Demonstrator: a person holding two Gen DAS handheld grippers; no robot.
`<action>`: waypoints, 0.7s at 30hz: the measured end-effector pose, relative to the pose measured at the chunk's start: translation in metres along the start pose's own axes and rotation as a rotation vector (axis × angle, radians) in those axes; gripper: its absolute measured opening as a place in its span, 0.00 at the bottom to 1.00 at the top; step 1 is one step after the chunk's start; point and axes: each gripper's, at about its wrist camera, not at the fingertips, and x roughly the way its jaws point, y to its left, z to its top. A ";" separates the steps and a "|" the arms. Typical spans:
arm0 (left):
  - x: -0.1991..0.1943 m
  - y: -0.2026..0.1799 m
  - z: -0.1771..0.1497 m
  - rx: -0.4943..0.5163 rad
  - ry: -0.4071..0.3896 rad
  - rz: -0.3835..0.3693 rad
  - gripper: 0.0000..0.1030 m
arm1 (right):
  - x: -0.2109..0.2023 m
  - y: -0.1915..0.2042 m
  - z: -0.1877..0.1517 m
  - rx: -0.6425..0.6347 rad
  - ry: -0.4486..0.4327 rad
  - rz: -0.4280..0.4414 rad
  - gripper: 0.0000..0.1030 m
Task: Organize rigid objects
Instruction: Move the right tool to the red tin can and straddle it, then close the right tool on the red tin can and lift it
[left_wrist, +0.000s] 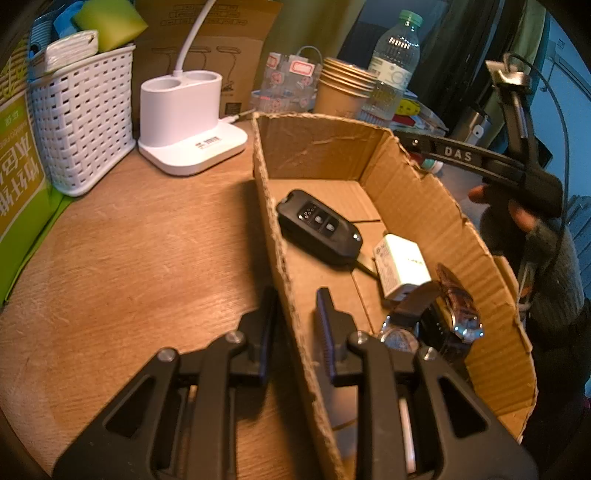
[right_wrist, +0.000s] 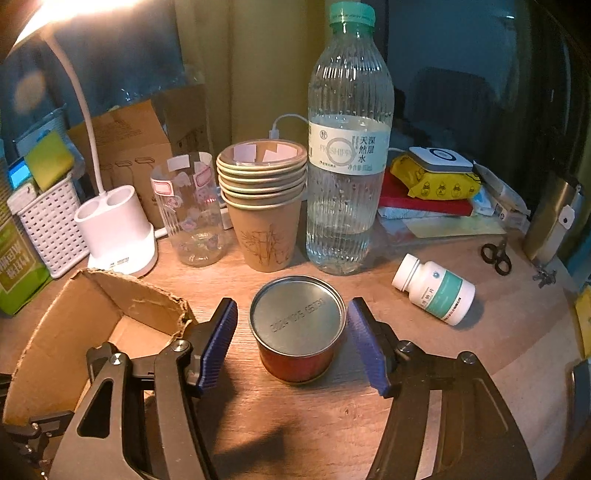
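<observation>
On a wooden desk, a small tin can (right_wrist: 298, 326) stands between the right gripper's (right_wrist: 291, 341) spread blue pads, untouched. The left gripper (left_wrist: 293, 325) pinches the cardboard box's (left_wrist: 424, 206) near wall; inside lie a car key (left_wrist: 319, 230), charger (left_wrist: 402, 266) and watch (left_wrist: 458, 310).

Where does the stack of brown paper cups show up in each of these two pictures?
Left wrist view: the stack of paper cups stands at the top, right of centre, behind the cardboard box.
Right wrist view: the stack of paper cups stands in the middle, beyond the tin can.
Shared landmark: the water bottle stands just right of the cups in both.
</observation>
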 end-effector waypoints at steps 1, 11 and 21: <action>0.000 -0.001 0.000 0.000 0.000 0.000 0.22 | 0.003 0.000 -0.001 0.000 0.006 -0.008 0.63; 0.000 0.000 0.000 0.000 0.000 0.000 0.22 | 0.002 -0.004 -0.003 0.006 -0.010 -0.009 0.57; 0.000 0.000 0.000 0.000 0.000 0.000 0.22 | -0.042 -0.005 -0.005 0.020 -0.100 -0.022 0.57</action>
